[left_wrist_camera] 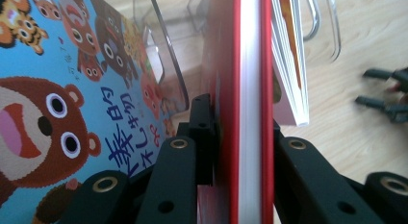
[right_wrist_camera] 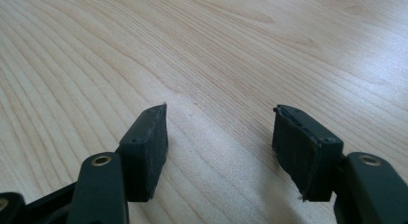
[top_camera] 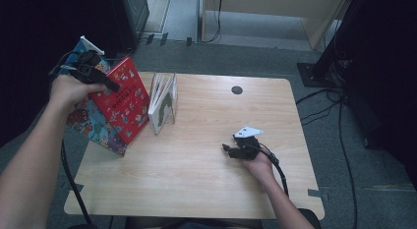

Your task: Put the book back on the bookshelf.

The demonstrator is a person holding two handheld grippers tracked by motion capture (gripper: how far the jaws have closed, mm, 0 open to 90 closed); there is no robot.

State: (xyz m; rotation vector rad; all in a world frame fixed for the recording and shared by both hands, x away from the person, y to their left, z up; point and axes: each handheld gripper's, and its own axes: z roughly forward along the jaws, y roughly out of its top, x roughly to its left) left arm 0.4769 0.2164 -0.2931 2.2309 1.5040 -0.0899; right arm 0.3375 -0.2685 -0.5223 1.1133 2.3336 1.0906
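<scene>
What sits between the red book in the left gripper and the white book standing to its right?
Nothing visible. The left gripper clamps the red book, and bare table shows in the narrow gap before the white book.

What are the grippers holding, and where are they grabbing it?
The left gripper pinches the red book by its edge, one jaw on each cover. The right gripper is open over the table, holding nothing.

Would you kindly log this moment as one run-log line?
left hand-held gripper: shut on red book | right hand-held gripper: open over table | blue book: behind red book
</scene>
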